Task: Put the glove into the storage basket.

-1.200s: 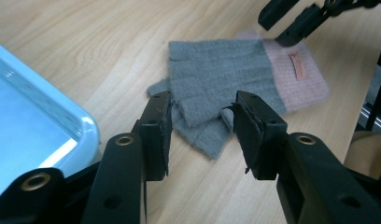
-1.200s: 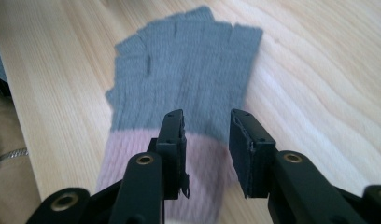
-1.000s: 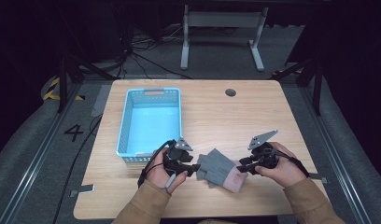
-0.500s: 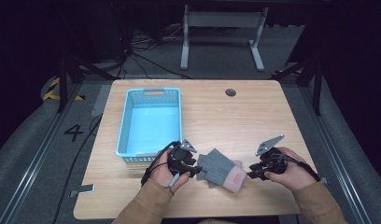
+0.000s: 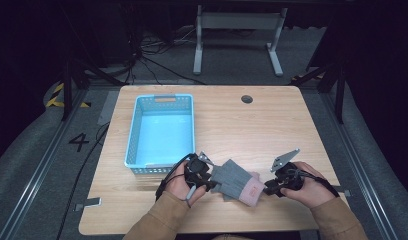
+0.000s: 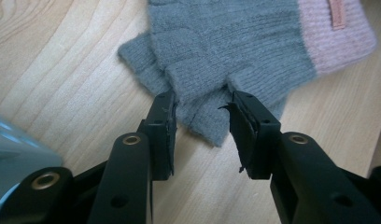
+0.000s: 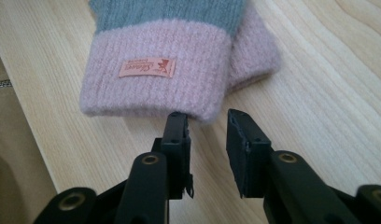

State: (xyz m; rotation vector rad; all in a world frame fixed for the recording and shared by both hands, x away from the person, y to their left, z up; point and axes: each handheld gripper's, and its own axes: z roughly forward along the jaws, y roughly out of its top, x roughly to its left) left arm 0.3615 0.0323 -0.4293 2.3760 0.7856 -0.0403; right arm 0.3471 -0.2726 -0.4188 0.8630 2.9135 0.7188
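A pair of grey knit gloves (image 5: 235, 180) with pink cuffs (image 7: 151, 79) lies stacked near the table's front edge. A small orange label (image 7: 146, 68) sits on the top cuff. My left gripper (image 5: 206, 176) is at the gloves' grey finger end. Its jaws stand open on either side of a grey fingertip flap (image 6: 205, 116), the left gripper (image 6: 202, 100) low over the wood. At the cuff end my right gripper (image 5: 268, 188) is open, and the right gripper (image 7: 205, 119) has its tips just short of the cuff's edge with nothing held.
A light blue plastic basket (image 5: 134, 131) stands left of centre, just behind my left hand. The wooden table (image 5: 252, 125) has a round cable hole (image 5: 247, 99) at the back. A tan sleeve (image 7: 11, 154) lies beside the right gripper.
My right gripper has come down and toward the table's front edge, level with the pink cuff. The left gripper and the gloves have barely moved.
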